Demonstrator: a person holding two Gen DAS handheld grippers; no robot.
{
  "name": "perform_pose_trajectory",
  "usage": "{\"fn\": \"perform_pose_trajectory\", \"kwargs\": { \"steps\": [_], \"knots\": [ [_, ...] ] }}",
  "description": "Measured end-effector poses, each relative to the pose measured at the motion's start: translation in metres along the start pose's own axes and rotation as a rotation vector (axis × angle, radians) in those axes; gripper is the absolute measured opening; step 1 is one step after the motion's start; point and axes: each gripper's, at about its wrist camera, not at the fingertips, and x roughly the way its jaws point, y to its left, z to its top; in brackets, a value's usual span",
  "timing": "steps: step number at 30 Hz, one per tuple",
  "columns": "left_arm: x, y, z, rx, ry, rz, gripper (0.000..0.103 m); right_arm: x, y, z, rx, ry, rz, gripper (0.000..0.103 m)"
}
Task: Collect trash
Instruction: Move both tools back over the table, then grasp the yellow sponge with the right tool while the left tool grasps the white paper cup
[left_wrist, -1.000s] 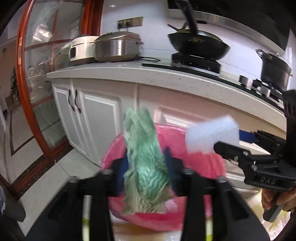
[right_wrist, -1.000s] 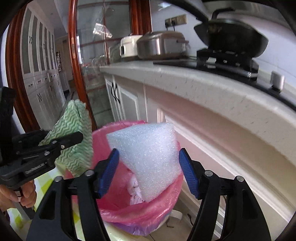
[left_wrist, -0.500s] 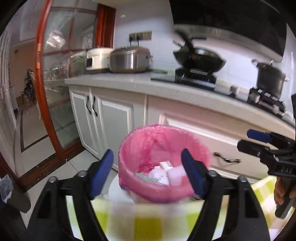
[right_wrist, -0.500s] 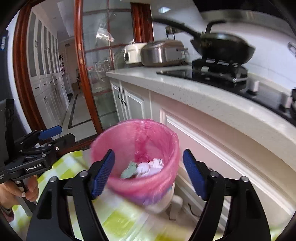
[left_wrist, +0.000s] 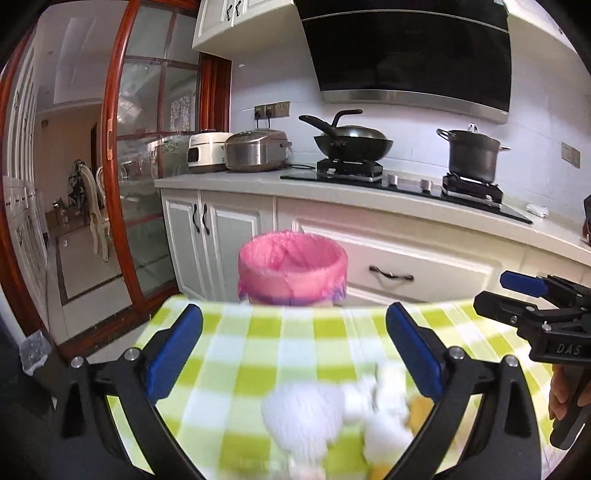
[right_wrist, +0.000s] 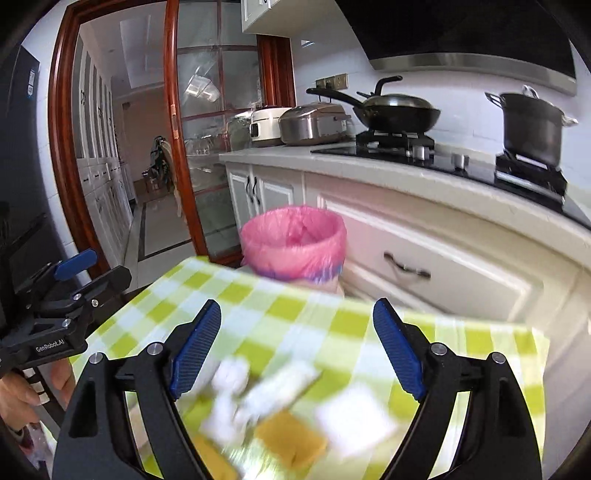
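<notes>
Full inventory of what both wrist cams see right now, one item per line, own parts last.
Trash bin: 1, pink liner, on floor beyond the table's far edge, by the cabinets.
Table: 1, green-and-white check cloth, foreground.
Trash pieces: several, white and tan, blurred, on the cloth; exact count unclear.
Wok: 1, black, on left burner.
Stockpot: 1, dark, lidded, on right burner.
Cookers: 2, one steel, one white, on the counter's left end.
Range hood: 1, black, above the stove.
Glass door: red-brown frame, left.
Left claw: blue pads, opening, nothing between.
Right claw: blue pads, opening, nothing between.
Hand: holding the left claw's handle.
</notes>
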Motion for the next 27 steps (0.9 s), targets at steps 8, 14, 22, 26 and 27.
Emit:
{"fn": "perform_pose_trajectory", "kwargs": {
  "steps": [8,14,22,26,27],
  "knots": [
    [-0.054,-0.001,-0.060,-0.007,0.028,0.060,0.096,-0.032,0.019,-0.065,0.054,0.029,-0.025,0.080],
    [-0.068,0.008,-0.090,-0.016,0.071,0.111,0.096,-0.024,0.034,-0.103,0.055,0.099,-0.023,0.080],
    [-0.072,0.037,-0.105,-0.047,0.093,0.173,0.096,0.011,0.064,-0.128,0.019,0.210,0.019,0.080],
    [-0.067,0.048,-0.109,-0.059,0.114,0.172,0.096,0.025,0.073,-0.131,0.010,0.240,0.020,0.080],
    [-0.066,0.049,-0.110,-0.056,0.120,0.169,0.096,0.029,0.075,-0.132,0.011,0.250,0.019,0.080]
  ]
}}
